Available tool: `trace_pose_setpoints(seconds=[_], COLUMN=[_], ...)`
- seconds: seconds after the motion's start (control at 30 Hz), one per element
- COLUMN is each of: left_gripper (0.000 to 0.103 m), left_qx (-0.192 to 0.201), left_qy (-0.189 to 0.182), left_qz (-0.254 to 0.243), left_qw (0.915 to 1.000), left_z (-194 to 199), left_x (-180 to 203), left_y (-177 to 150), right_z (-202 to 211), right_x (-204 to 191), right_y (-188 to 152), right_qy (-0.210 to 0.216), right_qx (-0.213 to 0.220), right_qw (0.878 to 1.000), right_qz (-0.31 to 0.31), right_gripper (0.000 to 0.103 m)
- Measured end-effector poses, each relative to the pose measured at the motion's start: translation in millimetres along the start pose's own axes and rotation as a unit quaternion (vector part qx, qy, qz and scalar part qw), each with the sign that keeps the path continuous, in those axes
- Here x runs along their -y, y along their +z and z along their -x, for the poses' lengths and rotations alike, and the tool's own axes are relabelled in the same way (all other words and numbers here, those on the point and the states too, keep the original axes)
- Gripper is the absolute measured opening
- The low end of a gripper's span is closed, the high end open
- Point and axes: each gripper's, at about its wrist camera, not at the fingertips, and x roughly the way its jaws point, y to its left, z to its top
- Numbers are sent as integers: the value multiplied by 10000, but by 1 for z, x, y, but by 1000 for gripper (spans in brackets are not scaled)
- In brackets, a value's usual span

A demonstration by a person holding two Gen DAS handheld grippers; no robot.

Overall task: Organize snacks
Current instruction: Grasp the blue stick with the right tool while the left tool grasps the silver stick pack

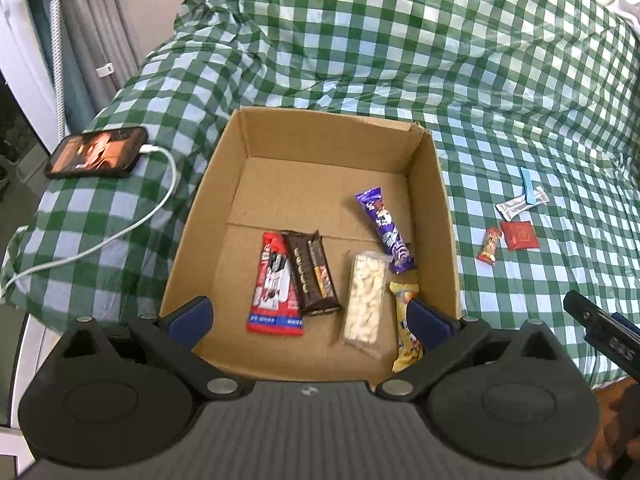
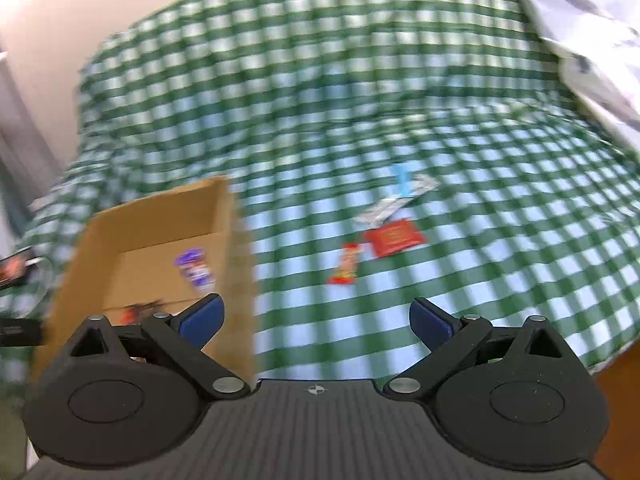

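Green checked bedcover (image 1: 360, 40), grey curtain (image 1: 96, 20) left.

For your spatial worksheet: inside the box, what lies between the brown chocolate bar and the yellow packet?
A clear pack of pale nut candy, seen in the left wrist view.

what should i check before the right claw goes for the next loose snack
1. Right claw open and empty: ok, its jaws stand wide apart with nothing between them.
2. Left claw free: ok, open, over the cardboard box.
3. Snacks remaining outside the box: ok, a small orange-red candy, a red packet, a silver wrapper and a blue stick lie on the checked cloth.
4. Nearest target apart from the others: ok, the candy lies alone.
5. Room in the box: ok, bare floor shows behind the five snacks.
6. Right view sharp enough to aim: not ok, it is motion-blurred.
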Motion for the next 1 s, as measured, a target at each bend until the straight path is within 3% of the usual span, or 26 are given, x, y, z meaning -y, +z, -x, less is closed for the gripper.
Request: trace_pose_setpoints(seconds=[0.23,0.4,0.57,0.8,1.0], left_gripper=[103,103,103,103,103], left_qx=[-148,-220,-194,-497,-565], left_qy=[11,-78,-156,-250,-221], left_qz=[-187,-582,-889,-1531,-1532], left_qw=[9997,9980,9957,9866,9863], left_z=[-25,-49,-77,-147,-175], left_x=[35,79,125,206,232], left_y=[29,50,73,109,124], right_z=[-87,-142,-184,-224,-293], right_x=[45,75,103,147,137], right_y=[7,23,43,97,141], right_qy=[-640,-759,-685,-827,-260], right_qx=[-44,-137,-166,44,-68], right_qw=[9978,9967,9972,9960,9986], right_qz=[-136,-239,-258,-329,464], right_gripper=[99,99,99,99,99])
